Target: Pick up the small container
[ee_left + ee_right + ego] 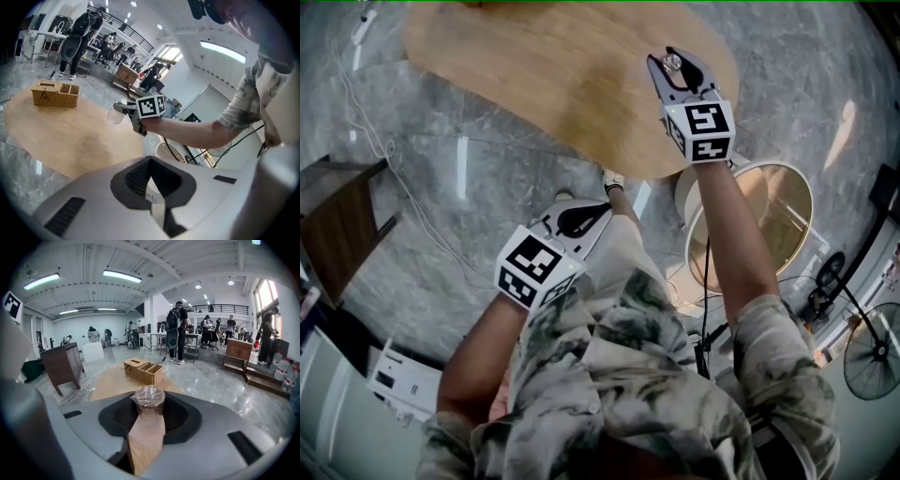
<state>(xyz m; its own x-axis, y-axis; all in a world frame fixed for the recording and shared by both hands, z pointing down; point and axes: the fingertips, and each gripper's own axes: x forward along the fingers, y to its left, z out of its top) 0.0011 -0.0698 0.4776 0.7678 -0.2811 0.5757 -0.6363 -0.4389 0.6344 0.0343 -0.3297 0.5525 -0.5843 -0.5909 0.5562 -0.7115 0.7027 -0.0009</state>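
Observation:
The small container (149,397) is a clear plastic tub with a crinkled film top. My right gripper (149,405) is shut on it, one pad on each side. In the head view that gripper (675,64) holds the container (673,63) over the right end of the oval wooden table (553,66). Seen from the left gripper view, the container (116,114) hangs clear above the table top (70,131). My left gripper (586,216) hangs low by the person's body, over the floor, with its jaws together and nothing in them (151,185).
A wicker basket (143,371) with compartments stands on the far part of the table. A round white stool with a wooden top (769,220) sits by the table's right edge. A dark cabinet (337,225) stands left and a fan (872,352) right. Cables lie on the floor.

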